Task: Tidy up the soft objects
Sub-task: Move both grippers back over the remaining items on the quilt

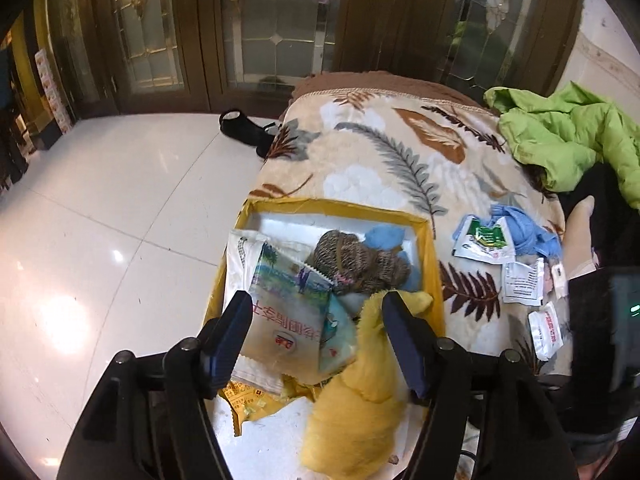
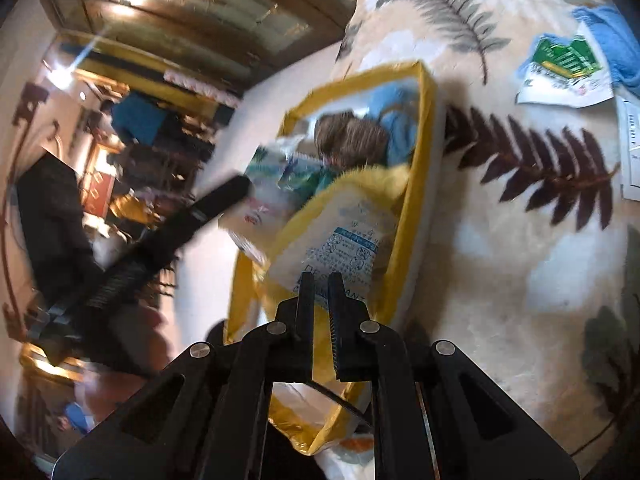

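- The left gripper's (image 1: 316, 312) jaws stand wide apart over the near end of the yellow box (image 1: 434, 264), holding nothing; a printed pouch (image 1: 288, 320) and a yellow cloth (image 1: 360, 380) lie between and below them.
- The right gripper's (image 2: 321, 280) jaws are nearly closed, with a narrow gap between them; a white packet (image 2: 344, 240) with blue print lies just ahead of the tips, and whether they pinch its edge I cannot tell.
- Only the right wrist view shows this packet, resting on the yellow cloth (image 2: 360, 180) at the near end of the box (image 2: 424, 128); one finger of the left gripper (image 2: 224, 196) also crosses this view as a dark bar.
- The box sits on a leaf-print blanket (image 1: 380, 152), at its left edge above the white tile floor (image 1: 120, 220).
- Inside the box the left wrist view shows a brown knit bundle (image 1: 352, 256) and a blue cloth (image 1: 384, 236) at the far end; the right wrist view shows them blurred.
- On the blanket right of the box lie a green-and-white sachet (image 1: 486, 240) over another blue cloth (image 1: 528, 232), and more white sachets (image 1: 522, 282) nearer.
- Only the left wrist view shows a green jacket (image 1: 568, 136) at the far right and a black shoe (image 1: 248, 130) on the floor.
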A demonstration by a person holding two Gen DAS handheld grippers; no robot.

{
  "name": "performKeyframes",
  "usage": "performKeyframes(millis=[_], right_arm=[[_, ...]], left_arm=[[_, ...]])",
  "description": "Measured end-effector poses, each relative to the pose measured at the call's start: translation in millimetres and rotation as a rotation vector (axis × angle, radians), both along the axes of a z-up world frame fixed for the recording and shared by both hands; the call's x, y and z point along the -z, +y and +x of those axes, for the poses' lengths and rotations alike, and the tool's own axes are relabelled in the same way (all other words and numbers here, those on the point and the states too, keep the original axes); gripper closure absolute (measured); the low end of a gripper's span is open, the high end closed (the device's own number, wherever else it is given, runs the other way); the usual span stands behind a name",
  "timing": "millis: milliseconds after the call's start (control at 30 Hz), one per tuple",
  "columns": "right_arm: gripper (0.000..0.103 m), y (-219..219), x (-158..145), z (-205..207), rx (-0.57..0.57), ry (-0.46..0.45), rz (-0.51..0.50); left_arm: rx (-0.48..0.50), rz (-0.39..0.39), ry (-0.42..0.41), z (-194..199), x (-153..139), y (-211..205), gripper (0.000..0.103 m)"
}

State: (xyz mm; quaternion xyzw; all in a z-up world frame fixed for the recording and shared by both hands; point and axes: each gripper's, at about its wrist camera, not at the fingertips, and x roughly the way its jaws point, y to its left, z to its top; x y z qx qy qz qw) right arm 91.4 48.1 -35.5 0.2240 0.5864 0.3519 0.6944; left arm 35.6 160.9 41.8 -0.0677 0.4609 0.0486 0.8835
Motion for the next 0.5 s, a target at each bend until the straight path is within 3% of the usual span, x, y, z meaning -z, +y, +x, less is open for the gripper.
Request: performKeyframes(millis=[133,267,333,400,500], right_arm=[[0.095,4.0,3.9,-0.8,-0.008,0.011,-0.034],[0.095,-17.0,-8.5,0.6,0.035,-0.013,0.003],[0.086,-31.9,-15.4,-3.4,0.057,-0.014,0.027],[0.072,-51.3,-23.2,-7.3,0.08,-0.044,0.025],[0.068,-82.6,-31.0,-14.9,0.115,-0.077,0.002]], left_arm=[[0.014,0.006,-0.016,-2.8,-3.9,-10.7,0.036],[0.03,0.011,-0.022,-2.9,-2.3,-26.6,0.035],[0.034,0.036,-0.025,-1.7,-0.7,-39.3,0.033],[0.035,0.058,-0.023,-1.7,1.3,-50.2,0.024],[0.064,0.061,-0.024,1.1,5.9,-72.3,0.024]])
